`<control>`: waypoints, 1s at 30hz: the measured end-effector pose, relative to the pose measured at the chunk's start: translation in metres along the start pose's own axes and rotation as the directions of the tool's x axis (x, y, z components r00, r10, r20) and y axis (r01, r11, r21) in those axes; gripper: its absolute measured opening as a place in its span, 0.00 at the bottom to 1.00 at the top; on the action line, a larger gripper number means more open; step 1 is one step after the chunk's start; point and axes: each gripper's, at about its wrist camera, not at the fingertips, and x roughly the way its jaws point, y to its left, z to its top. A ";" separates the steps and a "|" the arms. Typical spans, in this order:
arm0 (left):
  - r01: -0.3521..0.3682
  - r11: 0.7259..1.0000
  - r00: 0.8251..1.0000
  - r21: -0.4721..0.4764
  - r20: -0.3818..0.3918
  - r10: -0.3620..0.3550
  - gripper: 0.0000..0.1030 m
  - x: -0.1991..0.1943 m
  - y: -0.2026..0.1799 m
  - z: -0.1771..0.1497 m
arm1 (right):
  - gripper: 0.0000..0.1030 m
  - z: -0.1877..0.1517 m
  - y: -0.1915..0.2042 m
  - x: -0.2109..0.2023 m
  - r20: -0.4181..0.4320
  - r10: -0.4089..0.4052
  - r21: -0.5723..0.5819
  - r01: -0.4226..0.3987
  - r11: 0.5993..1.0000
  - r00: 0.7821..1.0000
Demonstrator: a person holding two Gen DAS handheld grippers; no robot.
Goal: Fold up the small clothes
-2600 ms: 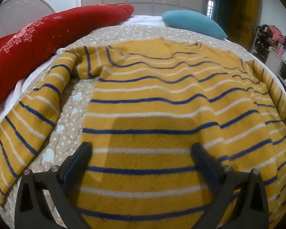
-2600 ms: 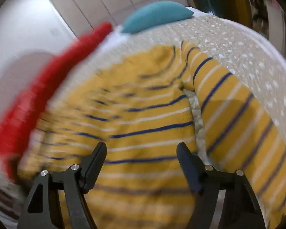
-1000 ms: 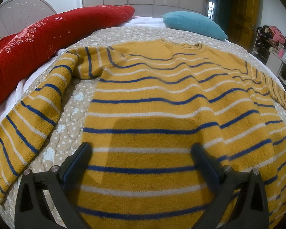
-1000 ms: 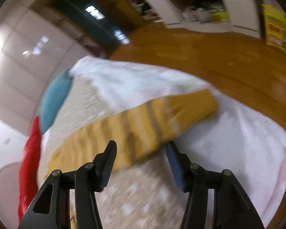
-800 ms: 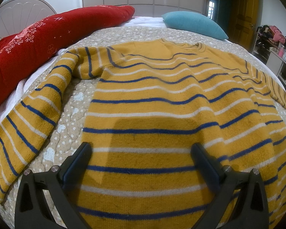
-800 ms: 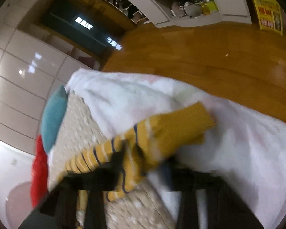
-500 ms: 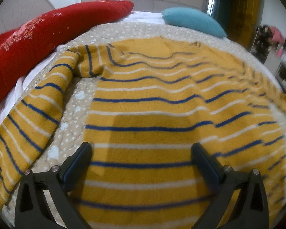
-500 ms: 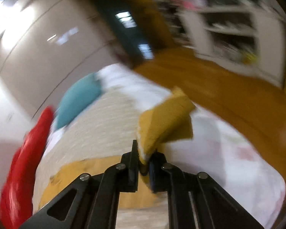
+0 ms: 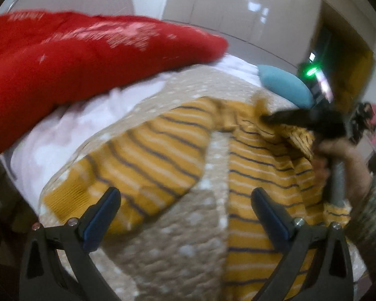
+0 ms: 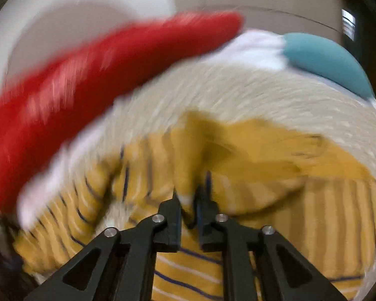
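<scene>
A yellow sweater [image 9: 258, 165] with blue and white stripes lies on the dotted beige quilt [image 9: 188, 245]. Its left sleeve [image 9: 143, 165] stretches toward the bed's left edge. My left gripper [image 9: 185, 210] is open and empty, above the quilt between that sleeve and the body. My right gripper [image 10: 188, 200] is shut on the right sleeve's cuff [image 10: 188, 155] and holds it over the sweater's body [image 10: 313, 195]. In the left wrist view the right gripper [image 9: 265, 118] shows at the right, held in a hand [image 9: 338, 150]. Both views are motion-blurred.
A long red pillow [image 9: 75, 62] lies along the left side, with a white sheet [image 9: 75, 125] below it. A teal pillow [image 9: 283, 87] sits at the bed's head; it also shows in the right wrist view [image 10: 325, 60]. Cupboards stand behind.
My right gripper shut on the right cuff at the bed's edge and has carried it over the sweater's body. My left gripper has swung left toward the left sleeve.
</scene>
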 end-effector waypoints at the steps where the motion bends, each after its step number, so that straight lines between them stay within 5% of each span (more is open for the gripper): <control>1: 0.002 1.000 1.000 -0.016 0.001 -0.002 1.00 -0.001 0.007 0.000 | 0.23 -0.007 0.017 0.005 -0.012 0.001 -0.050 -0.002 0.999 1.000; 3: -0.010 0.999 1.000 -0.047 0.003 0.010 1.00 -0.003 0.020 0.000 | 0.34 -0.018 0.034 0.005 -0.019 0.050 -0.095 -0.052 0.994 0.999; 8: -0.013 0.994 1.000 -0.108 0.023 0.016 1.00 -0.002 0.047 0.002 | 0.39 -0.038 0.035 -0.027 0.007 0.112 -0.103 -0.111 0.989 0.994; 16: -0.023 0.984 0.998 -0.175 0.054 0.033 1.00 -0.009 0.075 -0.005 | 0.44 -0.029 -0.030 -0.046 0.025 -0.070 -0.007 0.070 0.998 0.997; 19: -0.029 0.984 0.998 -0.178 0.057 0.040 1.00 -0.013 0.075 -0.010 | 0.37 -0.028 -0.044 -0.040 -0.009 -0.079 0.033 0.080 0.996 0.997; 25: -0.031 0.985 0.998 -0.168 0.048 0.040 1.00 -0.015 0.072 -0.014 | 0.29 -0.010 -0.060 0.006 -0.115 -0.136 0.051 0.143 0.988 0.984; 30: -0.037 0.985 0.998 -0.168 0.050 0.046 1.00 -0.013 0.072 -0.010 | 0.30 0.032 -0.057 0.037 -0.106 -0.175 0.009 0.177 0.984 0.979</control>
